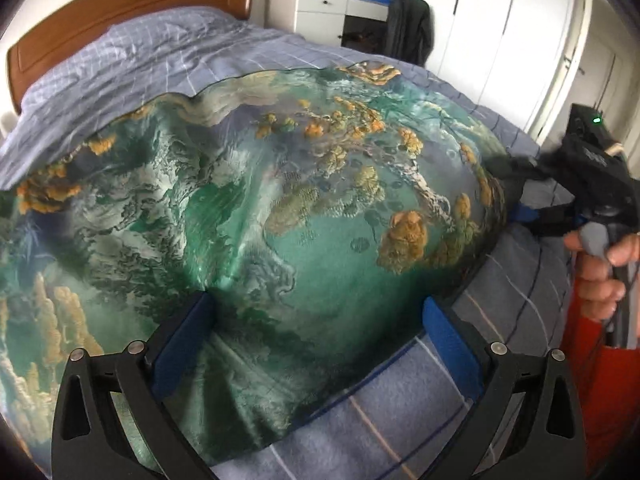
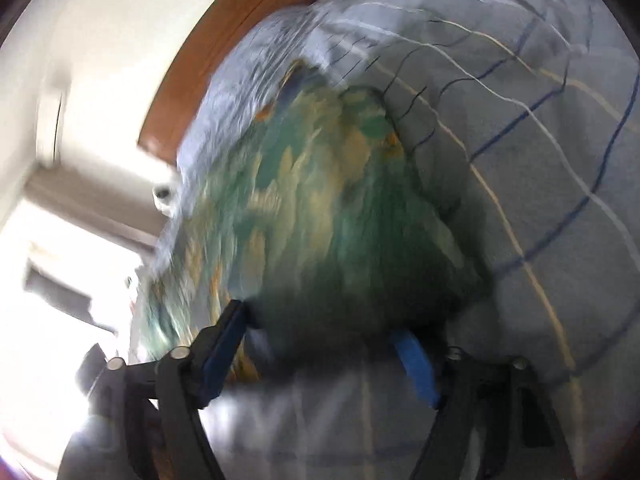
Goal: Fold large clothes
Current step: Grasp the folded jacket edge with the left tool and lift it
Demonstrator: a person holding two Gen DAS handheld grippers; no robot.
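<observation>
A large silky garment (image 1: 280, 208) printed in green, teal and orange lies spread on the bed. My left gripper (image 1: 320, 320) is open, its blue-padded fingers (image 1: 184, 344) straddling the garment's near edge. My right gripper (image 2: 324, 340) is open at the garment's (image 2: 320, 200) right edge; this view is blurred by motion. The right gripper also shows in the left wrist view (image 1: 520, 208), held by a hand at the garment's right side.
A blue checked duvet (image 1: 160, 60) covers the bed with a wooden headboard (image 1: 120, 12). A white desk (image 1: 320, 12), a dark chair with clothing (image 1: 412, 28) and white wardrobes (image 1: 500, 40) stand behind. A bright window (image 2: 48, 280) is at the left.
</observation>
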